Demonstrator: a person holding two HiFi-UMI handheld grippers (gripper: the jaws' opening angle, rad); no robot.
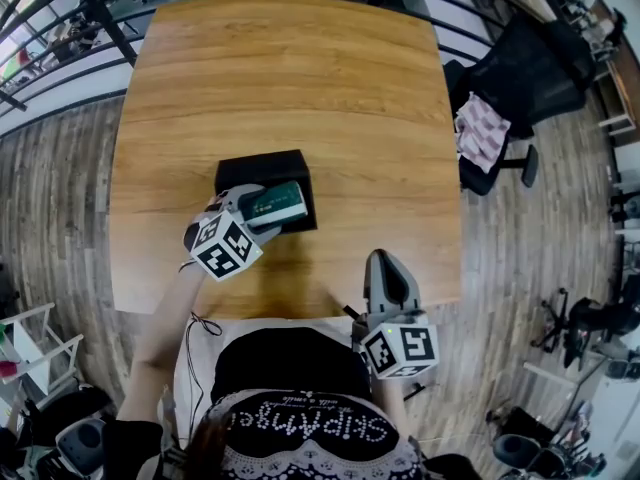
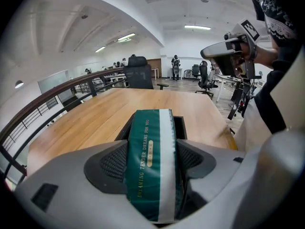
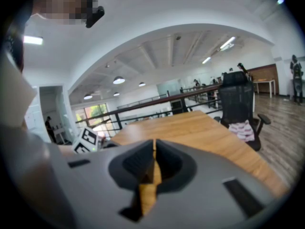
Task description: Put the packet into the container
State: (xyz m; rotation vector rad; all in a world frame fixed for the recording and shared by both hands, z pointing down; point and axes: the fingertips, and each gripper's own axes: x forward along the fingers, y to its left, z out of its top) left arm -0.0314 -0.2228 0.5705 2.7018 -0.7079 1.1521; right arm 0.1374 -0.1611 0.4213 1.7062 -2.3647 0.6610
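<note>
Left hand-held gripper (image 1: 258, 208) clamps packet (image 2: 151, 151) over container (image 1: 262, 171); we'd lower it clear of walls before release. Right hand-held gripper (image 3: 154, 161) closed, empty.

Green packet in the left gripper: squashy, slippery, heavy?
Probably soft: the packet bows slightly in the left gripper. Its wrap looks glossy, so it may slide. Likely light for its size, since one narrow pinch holds it level.

Light: was bright, even, from ceiling strips (image 2: 198, 27).
Shadows: were soft.
Edges: bent by fisheye, corners dark.
Blur: right gripper (image 3: 153, 168) looked soft.
</note>
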